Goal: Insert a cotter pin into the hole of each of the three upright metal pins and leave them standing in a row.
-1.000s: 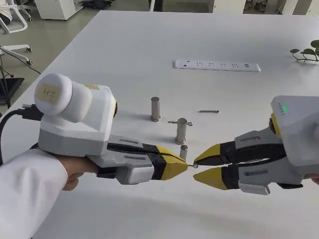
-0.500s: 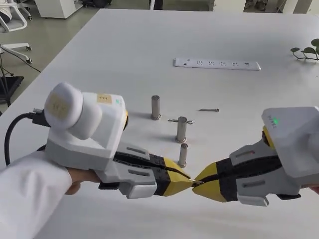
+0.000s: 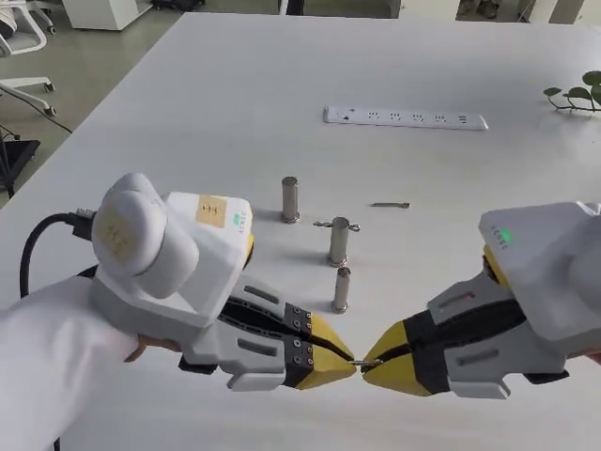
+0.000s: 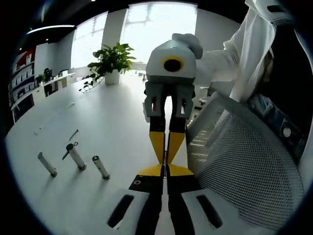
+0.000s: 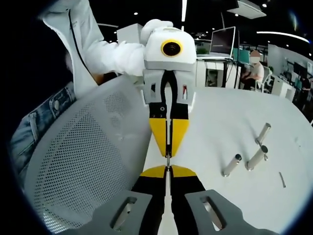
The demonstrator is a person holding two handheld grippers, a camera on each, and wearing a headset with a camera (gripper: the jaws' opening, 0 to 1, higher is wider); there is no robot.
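Left gripper (image 3: 343, 368) and right gripper (image 3: 376, 366) meet tip to tip, both pairs of yellow jaws clenched on one thin silver cotter pin (image 3: 361, 362), held over the near part of the white table (image 3: 235, 94). It lies roughly level, its long axis running from one tip to the other. Just beyond stand three short grey metal cylinders in a slanting row: the nearest upright pin (image 3: 342, 289), the middle upright pin (image 3: 338, 241) with an inserted cotter pin (image 3: 324, 225) crossing its top, and the farthest upright pin (image 3: 290, 200). A loose cotter pin (image 3: 390, 204) lies flat to their right. A long white power strip (image 3: 406, 118) lies farther back.
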